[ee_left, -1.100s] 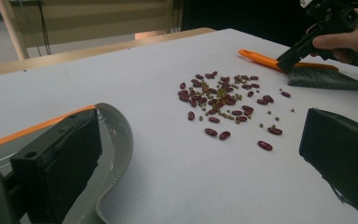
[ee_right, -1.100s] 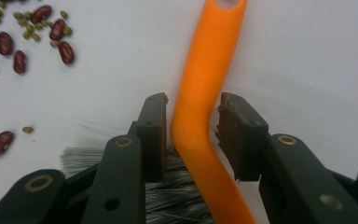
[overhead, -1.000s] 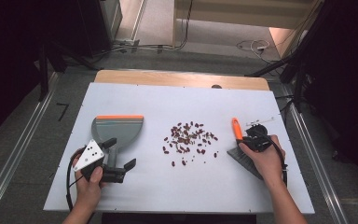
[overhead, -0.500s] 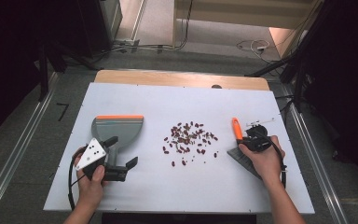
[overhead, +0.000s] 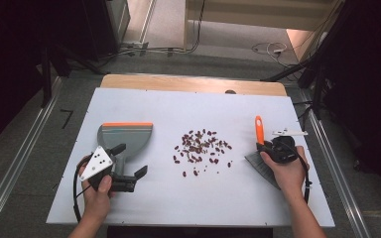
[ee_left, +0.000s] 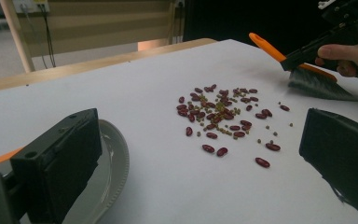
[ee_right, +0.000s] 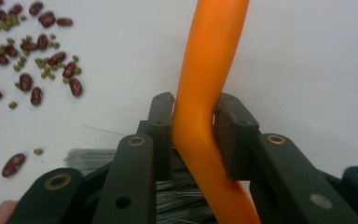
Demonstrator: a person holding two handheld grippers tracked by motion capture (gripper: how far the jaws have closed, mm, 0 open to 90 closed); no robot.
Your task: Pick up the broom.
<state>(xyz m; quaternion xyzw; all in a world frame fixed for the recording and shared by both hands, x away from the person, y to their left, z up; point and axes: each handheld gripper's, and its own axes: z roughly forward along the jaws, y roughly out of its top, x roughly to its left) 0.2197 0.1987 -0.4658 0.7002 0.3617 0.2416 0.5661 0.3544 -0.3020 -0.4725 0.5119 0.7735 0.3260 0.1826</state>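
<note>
White tabletop [overhead: 188,104], frame centre: scattered dark red beans and small green beans [overhead: 201,148]. Left of centre: grey plastic dustpan with orange lip [overhead: 125,136]; left gripper [overhead: 129,162] beside its handle, jaws spread apart. Right of centre: right gripper [ee_right: 193,135] pinching the orange-handled grey-bristled brush [ee_right: 209,70].

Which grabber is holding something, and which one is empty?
The right gripper is clamped on the brush's orange handle. The left gripper is open and empty.
</note>
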